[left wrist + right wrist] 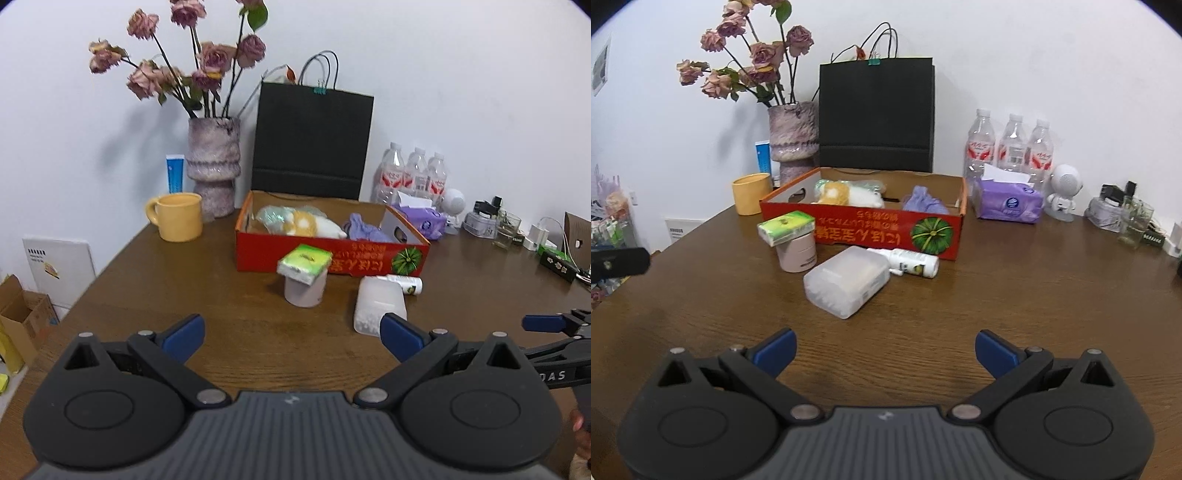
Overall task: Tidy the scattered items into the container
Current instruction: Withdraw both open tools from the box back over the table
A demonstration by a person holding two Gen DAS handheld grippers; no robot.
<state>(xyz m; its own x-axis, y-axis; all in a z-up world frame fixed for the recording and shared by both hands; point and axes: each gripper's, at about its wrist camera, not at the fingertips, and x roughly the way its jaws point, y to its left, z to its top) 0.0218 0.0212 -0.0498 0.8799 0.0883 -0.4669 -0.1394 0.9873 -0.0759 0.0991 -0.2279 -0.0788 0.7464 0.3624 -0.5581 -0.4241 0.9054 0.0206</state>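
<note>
Wooden table point(1015, 295): translucent box point(846, 282) lies ahead of released right claw point(885, 350); left claw point(291, 339) released.

**Both grippers level and wide apart above the surface**

Left gripper point(292, 334): blue-tipped fingers point(184, 336) spread wide, nothing between them, pointing forward over the surface point(258, 350). Right gripper point(885, 349): fingers point(995, 352) likewise spread wide and empty, held at a similar low, forward-facing pose. In the left wrist view, the right gripper's blue tip and black linkage appear at the right edge; a fingertip of the person's hand point(578, 421) shows below it.
</note>
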